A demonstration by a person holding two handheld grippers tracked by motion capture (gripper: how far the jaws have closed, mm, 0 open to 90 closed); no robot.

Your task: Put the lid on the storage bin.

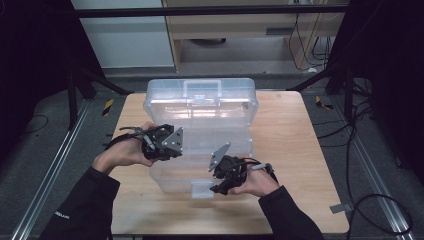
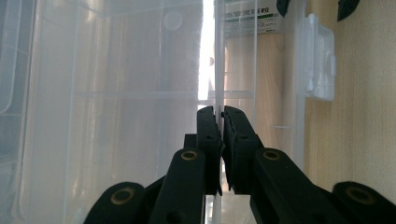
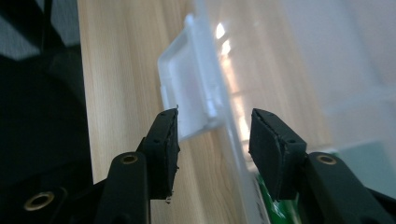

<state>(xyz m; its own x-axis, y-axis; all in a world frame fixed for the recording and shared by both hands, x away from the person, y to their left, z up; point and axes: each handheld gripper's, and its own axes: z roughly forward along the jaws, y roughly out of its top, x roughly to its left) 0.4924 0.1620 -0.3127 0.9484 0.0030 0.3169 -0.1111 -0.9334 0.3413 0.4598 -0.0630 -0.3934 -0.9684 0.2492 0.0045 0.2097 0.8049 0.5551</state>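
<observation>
Clear plastic storage box (image 1: pixel 200 130) lying open at table (image 1: pixel 295 150) centre: left gripper (image 2: pixel 220 116) is pinching its thin wall at nine o'clock, while right gripper (image 3: pixel 212 135), jaws parted around the front latch (image 3: pixel 194 79) at six o'clock, should be squeezing squarely.

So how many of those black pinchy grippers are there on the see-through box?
2. The left hand-held gripper pinches the clear box's left wall. The right hand-held gripper sits at the box's front edge, by the latch, jaws apart.
</observation>
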